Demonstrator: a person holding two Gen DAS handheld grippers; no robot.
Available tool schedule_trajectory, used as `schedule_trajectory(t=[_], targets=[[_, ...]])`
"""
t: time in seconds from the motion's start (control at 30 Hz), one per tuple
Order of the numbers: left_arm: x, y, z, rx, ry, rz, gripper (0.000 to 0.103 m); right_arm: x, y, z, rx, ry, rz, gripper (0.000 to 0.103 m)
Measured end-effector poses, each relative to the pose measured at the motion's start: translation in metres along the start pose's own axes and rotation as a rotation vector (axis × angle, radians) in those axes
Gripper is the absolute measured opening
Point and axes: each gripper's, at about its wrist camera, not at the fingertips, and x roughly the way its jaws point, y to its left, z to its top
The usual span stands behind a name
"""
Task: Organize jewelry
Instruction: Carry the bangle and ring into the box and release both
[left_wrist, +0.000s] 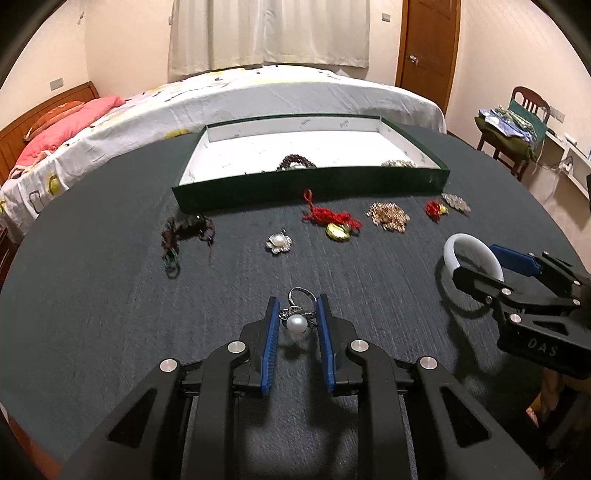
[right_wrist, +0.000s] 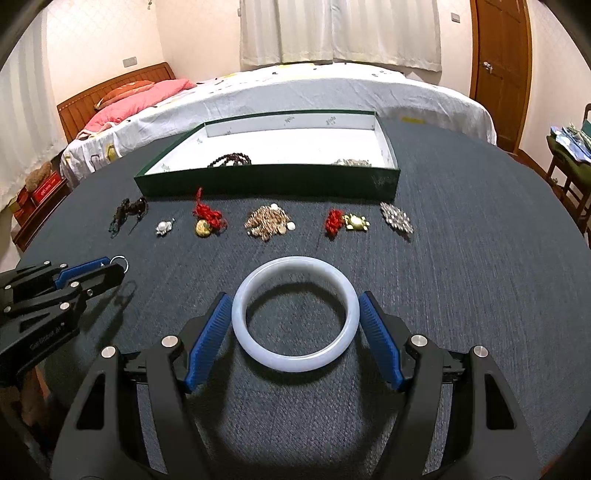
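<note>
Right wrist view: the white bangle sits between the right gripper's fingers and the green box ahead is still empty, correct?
Not quite. The green box is not empty: the right wrist view shows dark beads and another piece inside. The white bangle does sit between the right gripper's fingers.

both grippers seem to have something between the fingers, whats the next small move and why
Probably lift both and carry them to the green box. The left gripper has the pearl ring between its blue pads, which appear to touch it, and the right gripper is clamped across the white bangle. The box already holds other pieces, so it looks like the place to drop them.
</note>
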Motion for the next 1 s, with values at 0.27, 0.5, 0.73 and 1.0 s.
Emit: schedule_trajectory(t=[0.27, 0.5, 0.73, 1.0], targets=[[0.007, 0.011, 0.021, -0.010, -0.032, -0.007, 0.021, 0.002, 0.001, 0.031, -0.009, -0.037, 0.000, 0.069], [0.016, 0.022, 0.060, -0.007, -0.099, -0.013, 0.021, 0.013, 0.003, 0.070, -0.009, -0.078, 0.012, 0.069], [0.040, 0.037, 0.107, -0.010, -0.161, 0.000, 0.021, 0.038, 0.008, 0.116, -0.038, -0.114, 0.008, 0.069], [0.090, 0.061, 0.139, -0.047, -0.128, 0.016, 0.021, 0.088, 0.011, 0.149, -0.052, -0.085, 0.009, 0.069]])
